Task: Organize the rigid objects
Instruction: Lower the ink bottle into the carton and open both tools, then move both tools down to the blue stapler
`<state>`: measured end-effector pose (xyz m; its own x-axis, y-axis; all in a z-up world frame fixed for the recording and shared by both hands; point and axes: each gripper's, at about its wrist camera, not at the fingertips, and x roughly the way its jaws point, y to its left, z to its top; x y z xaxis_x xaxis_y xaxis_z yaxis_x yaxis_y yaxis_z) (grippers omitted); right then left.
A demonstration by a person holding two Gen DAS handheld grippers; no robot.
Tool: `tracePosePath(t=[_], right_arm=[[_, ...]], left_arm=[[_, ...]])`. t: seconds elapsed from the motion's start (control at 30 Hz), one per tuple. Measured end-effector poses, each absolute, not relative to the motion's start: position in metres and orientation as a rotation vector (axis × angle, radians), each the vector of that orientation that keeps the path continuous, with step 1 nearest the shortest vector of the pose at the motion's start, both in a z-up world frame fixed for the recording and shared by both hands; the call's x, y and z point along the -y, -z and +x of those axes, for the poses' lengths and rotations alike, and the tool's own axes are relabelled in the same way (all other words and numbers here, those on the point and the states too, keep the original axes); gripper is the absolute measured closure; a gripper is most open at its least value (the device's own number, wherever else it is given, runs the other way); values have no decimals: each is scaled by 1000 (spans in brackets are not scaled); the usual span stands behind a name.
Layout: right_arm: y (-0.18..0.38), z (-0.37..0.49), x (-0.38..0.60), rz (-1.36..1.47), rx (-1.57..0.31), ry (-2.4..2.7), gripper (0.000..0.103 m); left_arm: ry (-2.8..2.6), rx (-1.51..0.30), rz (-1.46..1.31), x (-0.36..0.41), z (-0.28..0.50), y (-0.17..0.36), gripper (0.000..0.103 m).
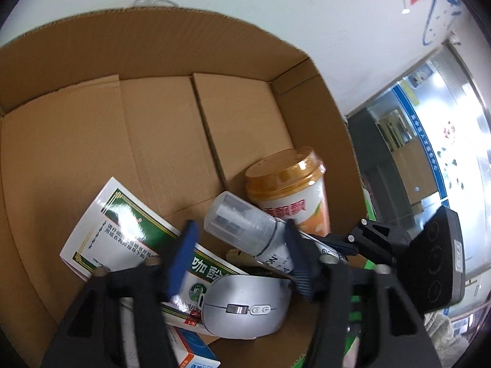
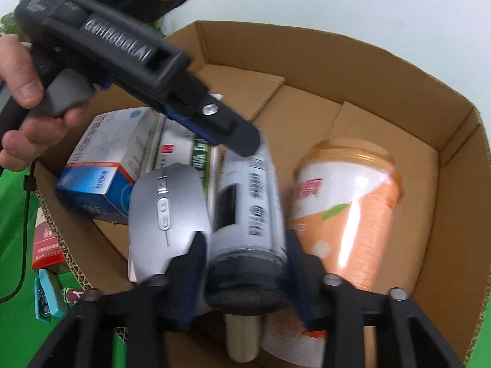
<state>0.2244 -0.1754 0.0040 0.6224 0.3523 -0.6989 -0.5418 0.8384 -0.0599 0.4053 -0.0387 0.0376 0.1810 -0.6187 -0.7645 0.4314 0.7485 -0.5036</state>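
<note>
— Where is the grey canister sitting?

— Inside the cardboard box, towards its near wall, lying tilted with the clear cap pointing at the box's far wall. The right gripper has it: the two blue pads press on either side of the dark base end, so that claw is clamped on the canister. The picture is somewhat blurred there, but the pads look flush against it.

— And the other claw?

— The left gripper reaches into the box too, with its fingers spread wide. The canister's cap lies in the gap between them. The right-hand pad is just beside the canister's body and the left-hand pad stands clear of the cap. It holds nothing. From the right wrist view, one of its fingertips lies against the canister's upper end, and the person's left hand is wrapped round its handle, above the box's left wall.

— What else is in the box?

— An orange-and-white cup with an amber lid lies just beside the canister, nearer the box's right wall. A silver mouse rests against the canister's other side. Under the mouse is a green-and-white carton, and a blue-and-white carton lies by the box's left wall. A cream tube pokes out beneath the canister.

— Anything outside the box?

— A teal stapler and a red packet lie just outside its left wall on a green surface.
</note>
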Motion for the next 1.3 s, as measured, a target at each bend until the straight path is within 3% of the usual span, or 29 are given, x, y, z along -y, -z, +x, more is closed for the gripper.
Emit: tracePosePath(t=[0.03, 0.13, 0.4, 0.6, 0.7, 0.9, 0.97, 1.0, 1.3], right_arm=[[-6, 222, 174, -280, -733, -522, 31], [-9, 210, 169, -331, -698, -469, 27], [-35, 134, 175, -287, -566, -495, 27], [29, 78, 123, -277, -665, -697, 27], [63, 71, 82, -383, -709, -749, 41], [82, 100, 42, -479, -739, -784, 45], [85, 109, 39, -494, -761, -817, 63], [85, 111, 41, -478, -769, -848, 66], [87, 43, 70, -518, -744, -1072, 68]], left_arm=[[729, -1188, -193, 40, 406, -33, 21], [733, -1186, -268, 39, 406, -32, 5], [648, -1079, -230, 10, 357, -63, 1], [463, -924, -41, -31, 241, -73, 0], [281, -913, 18, -56, 180, -48, 0], [139, -1035, -54, -96, 111, 15, 0], [160, -1032, -27, -97, 99, 23, 1], [168, -1019, 15, -95, 94, 24, 1], [563, -960, 135, -57, 84, 29, 2]])
